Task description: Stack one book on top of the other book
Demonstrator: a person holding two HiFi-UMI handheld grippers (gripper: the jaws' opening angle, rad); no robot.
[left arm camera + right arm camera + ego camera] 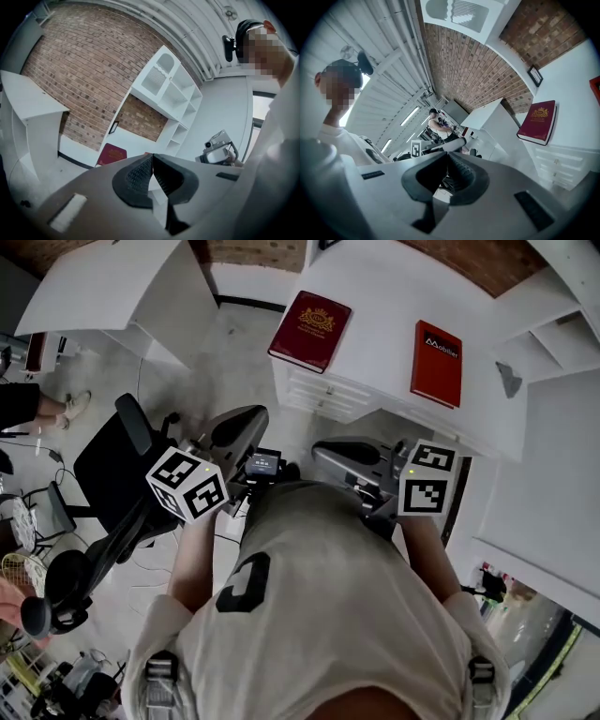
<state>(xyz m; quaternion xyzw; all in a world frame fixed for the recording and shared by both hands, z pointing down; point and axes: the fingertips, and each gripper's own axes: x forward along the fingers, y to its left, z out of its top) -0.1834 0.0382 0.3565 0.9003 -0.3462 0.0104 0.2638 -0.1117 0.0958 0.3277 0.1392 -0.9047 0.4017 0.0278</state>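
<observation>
1. The left gripper [246, 418] is held close to the person's body, well short of the white table [384, 306]. In the left gripper view its jaws are pressed together [152, 174] with nothing between them.
2. The maroon book [309, 331] lies flat on the left part of the table, far from both grippers and roughly ahead of the gap between them. Its long axis runs near to far, leaning a little to the right at the far end. It also shows in the left gripper view [111, 153] and the right gripper view [539, 121].
3. The right gripper [330, 454] is also held near the body. Its jaws meet at the tips [447, 158] and hold nothing.
4. The red book [436, 364] lies flat farther right on the table, well apart from the maroon one, with its long axis near to far. It sits far and to the right of the right gripper, so I judge the right hand is the nearer one for it.
5. Neither book is stacked yet, and both grippers must reach far across to the table.
6. In the right gripper view the red book is cut off at the right edge [596, 89]. In the left gripper view it is hard to make out behind the jaws. The head view shows neither gripper's fingertips clearly.
</observation>
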